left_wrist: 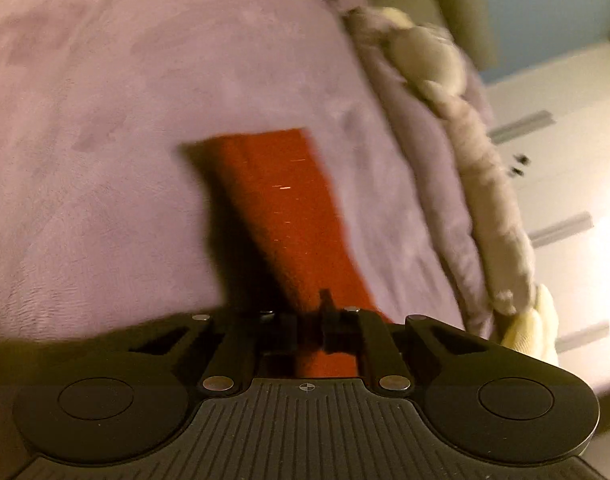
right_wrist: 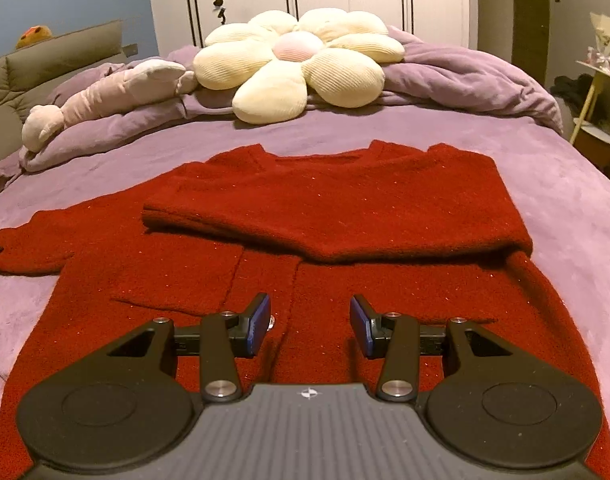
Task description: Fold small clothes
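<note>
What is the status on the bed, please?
Left gripper shut on red knit cardigan sleeve. Right gripper open above it. One sleeve folded. Nothing obstructing.

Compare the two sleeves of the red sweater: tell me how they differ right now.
The right sleeve lies folded across the chest of the red sweater; the left sleeve stretches outward over the purple blanket. The right sleeve lies free, with the right gripper open short of it above the sweater's body; the left sleeve is pinched in the shut left gripper. Both are the same red knit.
</note>
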A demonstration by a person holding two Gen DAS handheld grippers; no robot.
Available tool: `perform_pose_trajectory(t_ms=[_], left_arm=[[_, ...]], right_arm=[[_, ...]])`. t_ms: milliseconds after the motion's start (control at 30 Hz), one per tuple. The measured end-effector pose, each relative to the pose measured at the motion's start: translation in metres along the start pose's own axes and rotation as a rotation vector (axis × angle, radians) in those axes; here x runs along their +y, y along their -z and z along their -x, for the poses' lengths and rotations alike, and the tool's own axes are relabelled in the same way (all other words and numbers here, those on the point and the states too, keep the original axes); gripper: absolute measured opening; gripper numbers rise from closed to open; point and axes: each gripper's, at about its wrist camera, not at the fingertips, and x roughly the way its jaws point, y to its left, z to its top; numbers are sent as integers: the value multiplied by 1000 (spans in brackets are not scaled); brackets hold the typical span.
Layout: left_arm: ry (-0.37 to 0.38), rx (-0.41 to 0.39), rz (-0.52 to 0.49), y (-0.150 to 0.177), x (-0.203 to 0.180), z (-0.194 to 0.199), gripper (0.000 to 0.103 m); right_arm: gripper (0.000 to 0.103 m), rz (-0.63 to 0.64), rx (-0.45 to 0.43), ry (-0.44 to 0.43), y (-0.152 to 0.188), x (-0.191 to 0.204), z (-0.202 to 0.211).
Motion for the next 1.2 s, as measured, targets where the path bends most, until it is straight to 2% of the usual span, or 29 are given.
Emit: perform_pose_trajectory(t_ms=[100,167,267,367,400,433,467,500,533,600,700,833,967,1133,1200], left_arm=[[102,-6,-217,16,-52,16,12],[221,17,-362,38,-100,30,12],[420,81,-571,95,-181,45,12],[603,174,-781,177,-244,57,12],[636,211,-835,203,-257,58,17],[660,243,-881,229,-267,58,38],[670,274,-929,255,-273,55,55],[650,297,-961,279,-275,50,69],[622,321,-966,295,-272,44,65],[557,393,-925,309,-258,29,65],[435,413,-860,298,-228,11,65],[332,389,-894,274,-202,5,66],[296,404,-924,265,-181,11,65],[328,403,-923,268,-180,19,70],[314,412,-942,272,-176,20,70]], right_arm=[[43,-11,-6,5,2,-4,1],[43,-17,-19,5,2,-6,3],[43,-36,-48,7,0,-11,9],[43,-64,-80,5,-2,-19,16],[43,-73,-87,4,-3,-22,18],[43,-84,-91,3,-3,-25,20],[43,-93,-94,2,-4,-28,21],[43,-102,-94,0,-4,-32,22],[43,-110,-90,-2,-5,-36,22],[43,-123,-84,-12,-7,-44,21],[43,-156,-68,-45,-13,-58,13],[43,-272,-19,-159,-31,-75,-20],[43,-353,-13,-209,-56,-79,-64],[46,-493,146,-217,-65,-86,-127],[46,-508,150,-236,-63,-82,-136]])
